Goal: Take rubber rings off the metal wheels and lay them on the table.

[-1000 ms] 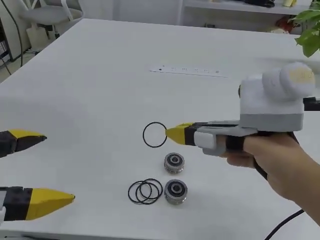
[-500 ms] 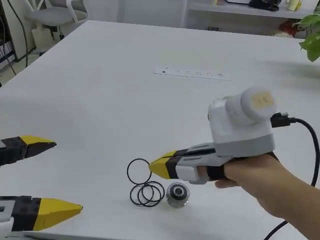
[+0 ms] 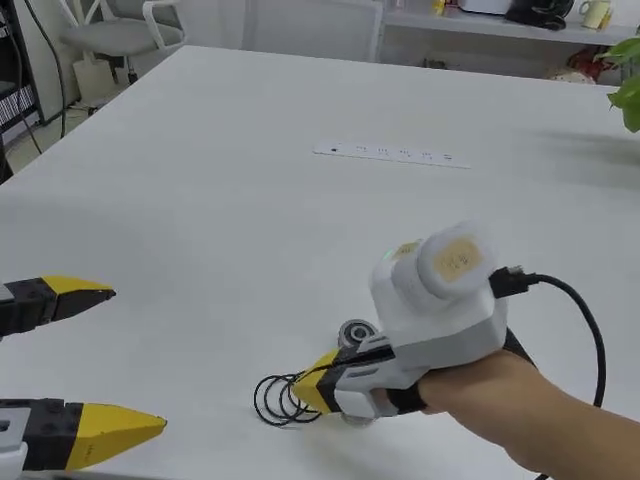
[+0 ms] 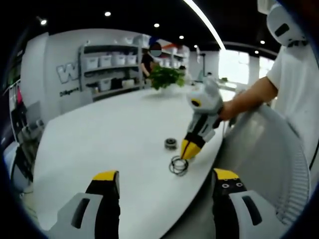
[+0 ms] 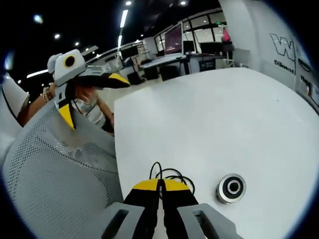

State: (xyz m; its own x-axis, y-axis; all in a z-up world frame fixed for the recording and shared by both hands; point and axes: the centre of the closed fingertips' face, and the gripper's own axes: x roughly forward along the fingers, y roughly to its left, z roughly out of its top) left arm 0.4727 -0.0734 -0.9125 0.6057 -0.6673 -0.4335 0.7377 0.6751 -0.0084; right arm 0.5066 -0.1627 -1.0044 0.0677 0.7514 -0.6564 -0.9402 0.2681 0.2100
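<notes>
- Now: rubber rings (image 3: 275, 400) lie overlapping in a small pile at the near edge of the table (image 3: 250, 200).
- One metal wheel (image 3: 355, 332) sits just right of the pile and a little farther off, not touching it.
- My right gripper (image 3: 318, 392) is down at the pile's right side, jaws pinched together on one black ring (image 5: 152, 169).
- My left gripper (image 3: 140, 360) hovers well to the left, jaws spread wide, holding nothing.
</notes>
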